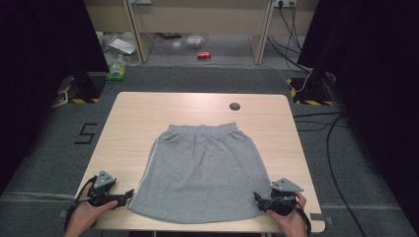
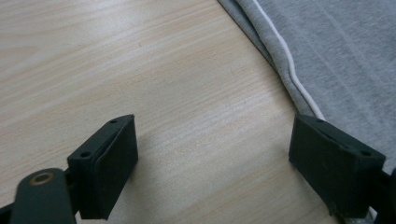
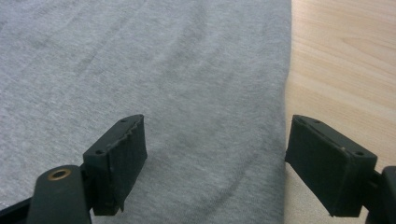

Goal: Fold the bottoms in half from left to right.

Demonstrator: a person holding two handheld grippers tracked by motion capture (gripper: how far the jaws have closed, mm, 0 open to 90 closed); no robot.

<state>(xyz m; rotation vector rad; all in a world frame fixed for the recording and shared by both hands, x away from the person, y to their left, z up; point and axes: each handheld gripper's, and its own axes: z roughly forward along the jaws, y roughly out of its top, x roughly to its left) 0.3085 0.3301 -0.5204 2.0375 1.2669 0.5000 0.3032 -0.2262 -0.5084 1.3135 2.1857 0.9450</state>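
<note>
A grey skirt lies flat on the wooden table, waistband toward the far edge and hem toward the person. A dark round cap sits in the tabletop beyond the waistband, well apart from the fabric. On the floor past the table lie a red can and a green packet. Nothing lies between either gripper and the skirt.

The left gripper rests at the skirt's near left corner, jaws wide apart and holding nothing. The right gripper rests at the near right corner, jaws likewise wide apart and empty.

The left gripper view shows a white piping line along the skirt's side seam, with one jaw over the fabric edge and the other over bare wood. The right gripper view shows one jaw over the grey fabric and the other at its straight side edge, beside bare wood.
</note>
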